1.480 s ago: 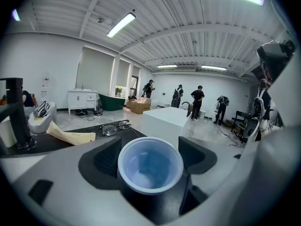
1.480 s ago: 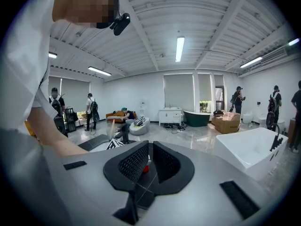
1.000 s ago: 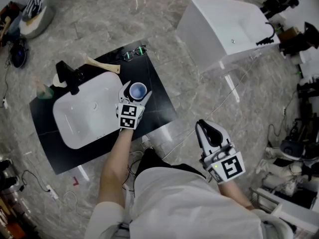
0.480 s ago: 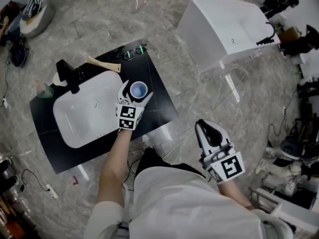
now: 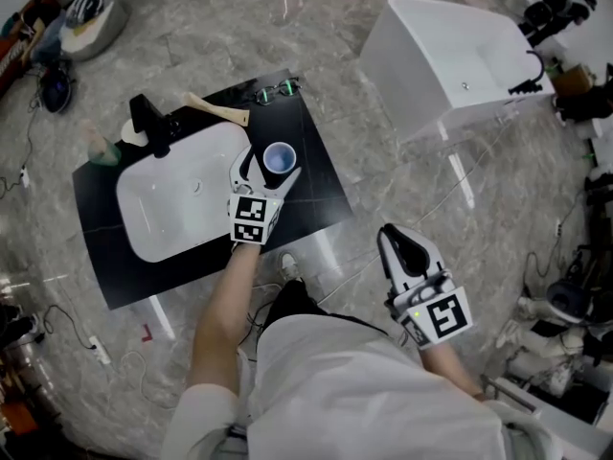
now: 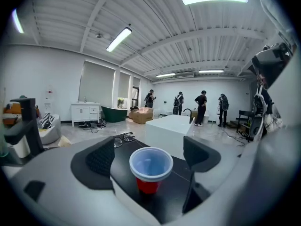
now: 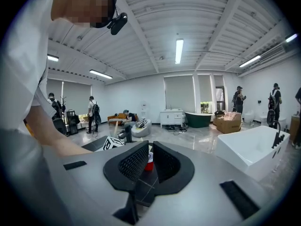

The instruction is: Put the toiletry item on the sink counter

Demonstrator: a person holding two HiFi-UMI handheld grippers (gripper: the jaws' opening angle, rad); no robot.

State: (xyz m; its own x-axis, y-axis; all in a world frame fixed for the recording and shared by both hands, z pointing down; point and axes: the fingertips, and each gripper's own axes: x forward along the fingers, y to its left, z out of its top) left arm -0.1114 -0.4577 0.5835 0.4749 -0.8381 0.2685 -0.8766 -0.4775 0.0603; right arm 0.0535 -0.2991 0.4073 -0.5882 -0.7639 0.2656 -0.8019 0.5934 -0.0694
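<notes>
A red cup with a pale blue inside stands upright on the black counter, just right of the white sink. My left gripper reaches over the counter's front edge with its jaws spread wide on either side of the cup. In the left gripper view the cup sits between the two black pads with a gap on each side, so the left gripper is open and touches nothing. My right gripper hangs off the counter over the floor, its jaws together and empty.
A black faucet, a wooden brush, glasses and a green soap bottle lie along the counter's far side. A white bathtub stands to the right. Cables cross the marble floor.
The left jaws have spread away from the cup, which stays standing on the counter. The head view has shifted a little. The right gripper has not moved.
</notes>
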